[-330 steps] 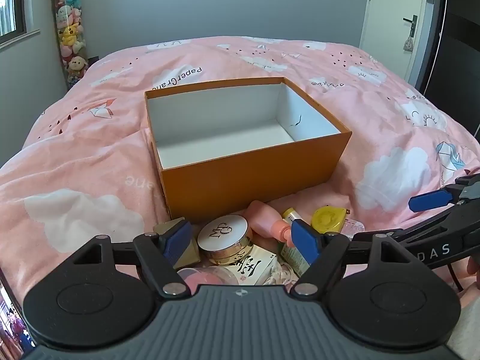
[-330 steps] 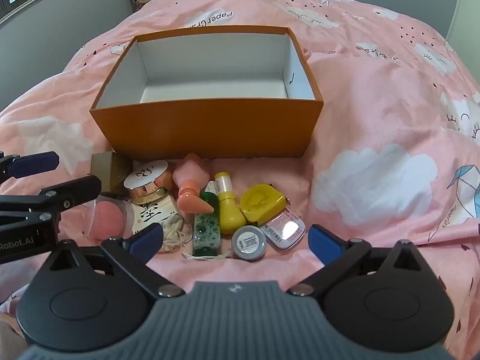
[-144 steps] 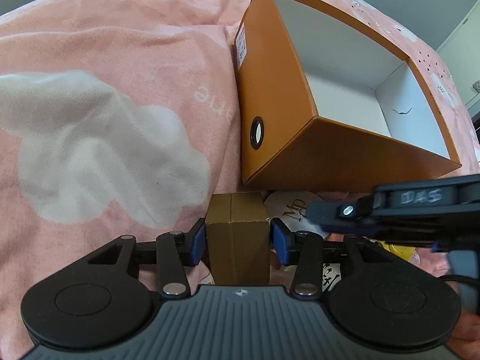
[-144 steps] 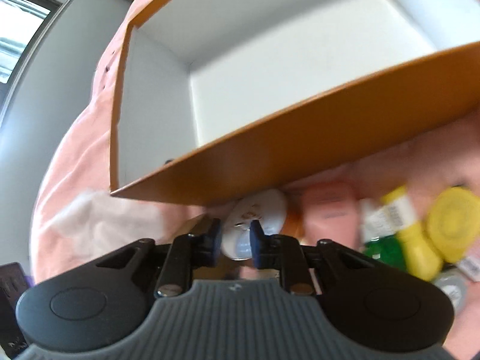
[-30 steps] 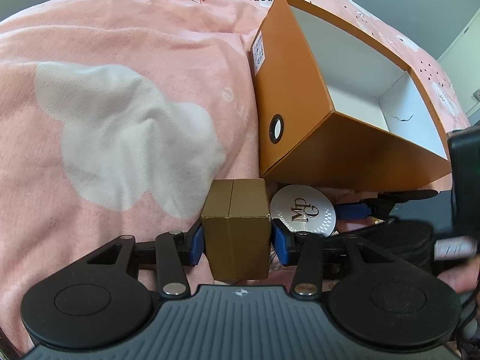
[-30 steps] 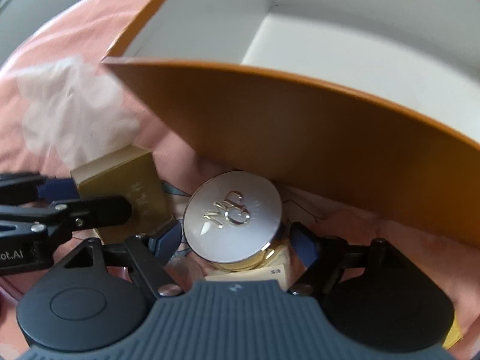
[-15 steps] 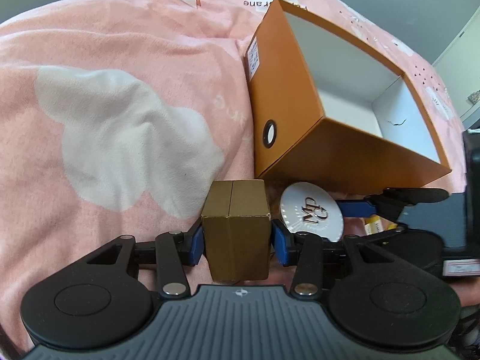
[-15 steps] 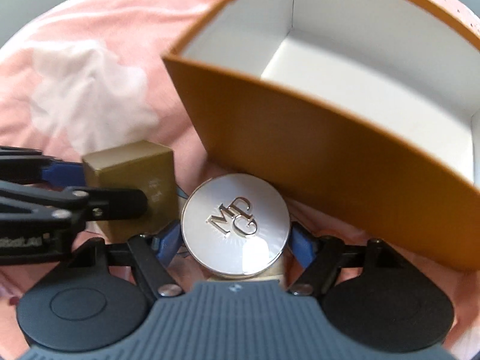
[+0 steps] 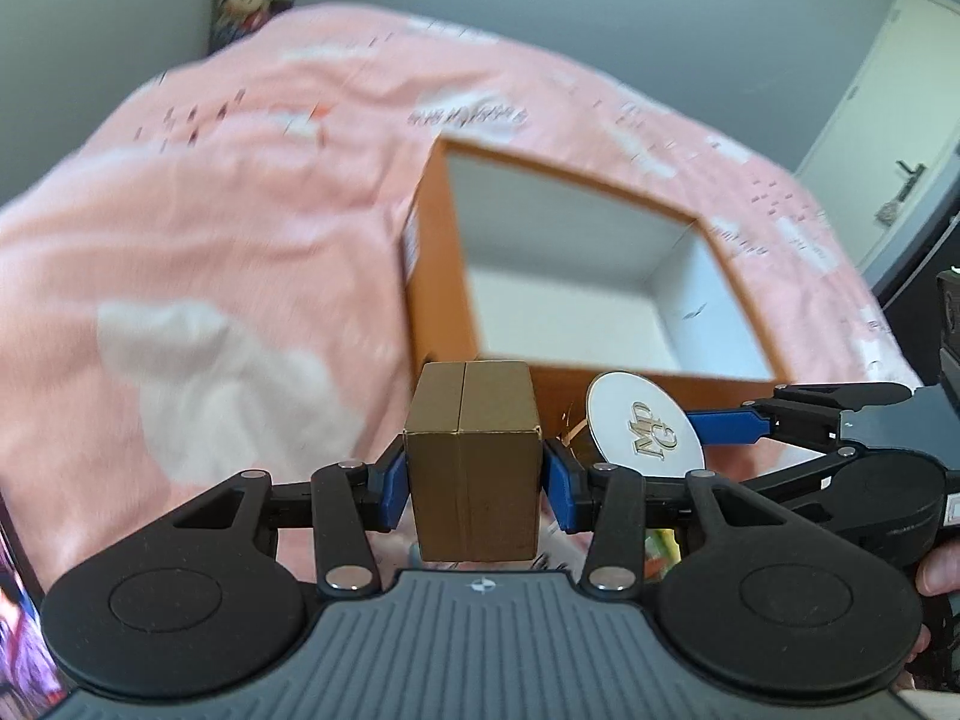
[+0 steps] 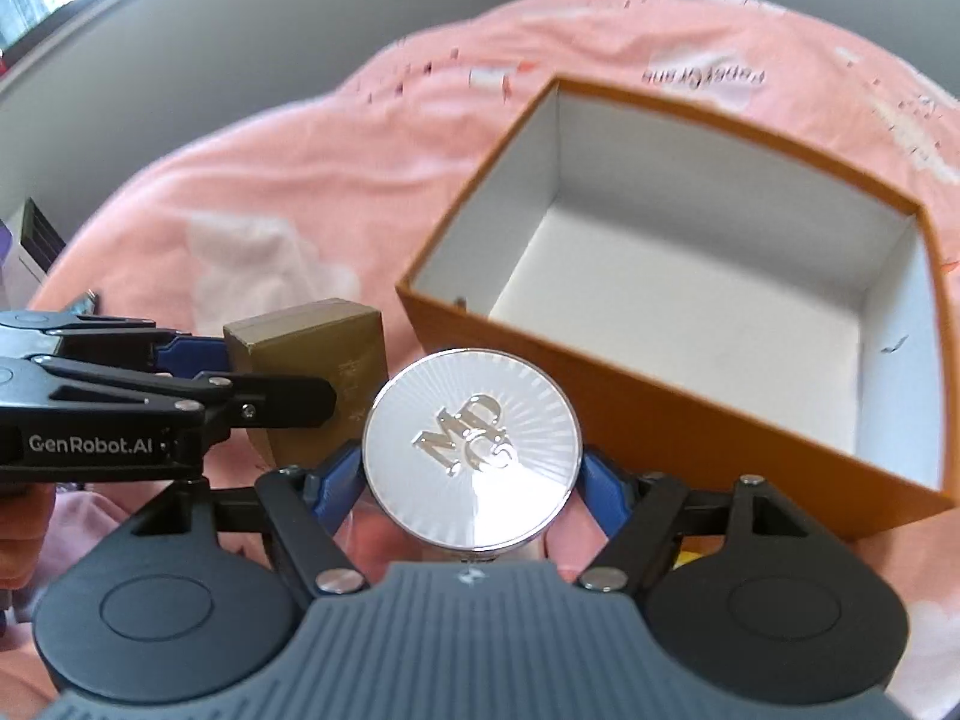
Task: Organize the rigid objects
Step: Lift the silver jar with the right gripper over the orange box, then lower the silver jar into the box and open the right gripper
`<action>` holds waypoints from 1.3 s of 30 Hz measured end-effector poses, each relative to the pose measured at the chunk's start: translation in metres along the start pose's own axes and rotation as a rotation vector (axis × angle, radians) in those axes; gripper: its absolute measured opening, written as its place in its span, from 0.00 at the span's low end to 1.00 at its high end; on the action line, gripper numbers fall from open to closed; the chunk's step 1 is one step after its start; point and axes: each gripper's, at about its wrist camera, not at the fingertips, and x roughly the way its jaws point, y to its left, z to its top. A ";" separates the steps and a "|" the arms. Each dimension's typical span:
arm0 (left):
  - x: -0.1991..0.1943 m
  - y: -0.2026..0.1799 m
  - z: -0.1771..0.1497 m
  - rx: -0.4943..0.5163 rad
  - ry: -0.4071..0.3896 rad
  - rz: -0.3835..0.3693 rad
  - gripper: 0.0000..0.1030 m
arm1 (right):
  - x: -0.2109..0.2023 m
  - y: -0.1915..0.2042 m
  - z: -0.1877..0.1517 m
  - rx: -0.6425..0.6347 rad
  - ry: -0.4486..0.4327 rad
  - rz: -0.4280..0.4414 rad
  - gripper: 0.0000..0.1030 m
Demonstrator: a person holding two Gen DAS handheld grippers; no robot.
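Note:
My left gripper [image 9: 474,489] is shut on a small gold carton [image 9: 473,456], held upright above the pink bedspread. The right gripper [image 10: 471,483] is shut on a round silver compact [image 10: 472,450] with a raised "MP G" logo, lid facing up. Both objects hang in the air side by side, just in front of the near wall of the open orange box [image 10: 708,414], whose white inside is empty. In the left wrist view the compact [image 9: 645,427] and the right gripper [image 9: 678,441] sit to the right of the carton; the orange box [image 9: 432,264] lies behind. The carton [image 10: 312,348] and left gripper [image 10: 240,372] show at left in the right wrist view.
A pink bedspread [image 9: 198,228] with white clouds covers the bed around the box. Plush toys [image 9: 246,0] stand by the far wall, and a door [image 9: 888,120] is at right. A fingertip [image 9: 939,570] shows at the right edge.
Both grippers have risen with their loads, off the bed to about the level of the box rim. The view now looks further across the bed and into the box.

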 end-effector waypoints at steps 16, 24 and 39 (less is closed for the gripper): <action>0.016 -0.043 0.072 0.160 -0.076 -0.079 0.50 | -0.062 -0.049 0.039 0.065 -0.161 -0.144 0.72; 0.081 -0.045 0.086 0.160 0.096 -0.053 0.50 | -0.027 -0.091 0.050 0.144 -0.094 -0.204 0.72; 0.159 -0.071 0.088 0.298 0.391 0.048 0.50 | 0.033 -0.151 0.046 0.318 0.085 -0.134 0.72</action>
